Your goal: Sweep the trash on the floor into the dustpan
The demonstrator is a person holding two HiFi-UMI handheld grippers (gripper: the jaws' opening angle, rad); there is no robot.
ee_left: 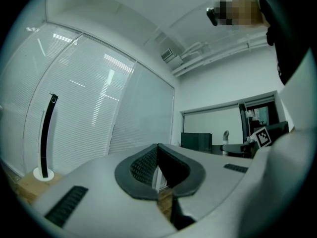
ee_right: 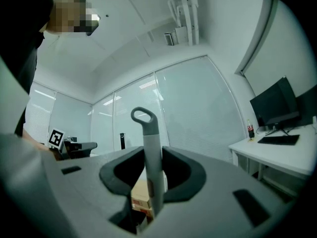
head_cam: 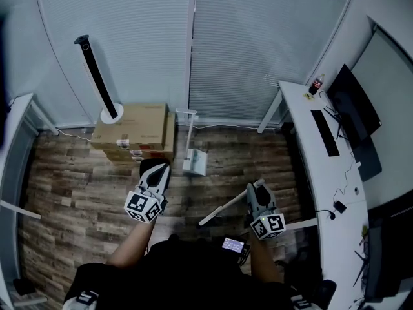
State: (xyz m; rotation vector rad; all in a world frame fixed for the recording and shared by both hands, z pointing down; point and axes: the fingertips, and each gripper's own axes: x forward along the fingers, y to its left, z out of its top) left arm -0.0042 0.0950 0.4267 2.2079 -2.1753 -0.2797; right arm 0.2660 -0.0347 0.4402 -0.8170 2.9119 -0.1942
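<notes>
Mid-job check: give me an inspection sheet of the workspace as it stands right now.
Surface: wood floor; no trash made out from these views.
Job's things: white dustpan standing beside the boxes; broom handle held.
Clutter: cardboard boxes, with a black tower on top.
Grippers: left gripper shut, empty; right gripper shut on the broom handle.
Cables: thin lead and plug on the desk.
Surroundings: window blinds; monitor, keyboard and bottle on the desk.
</notes>
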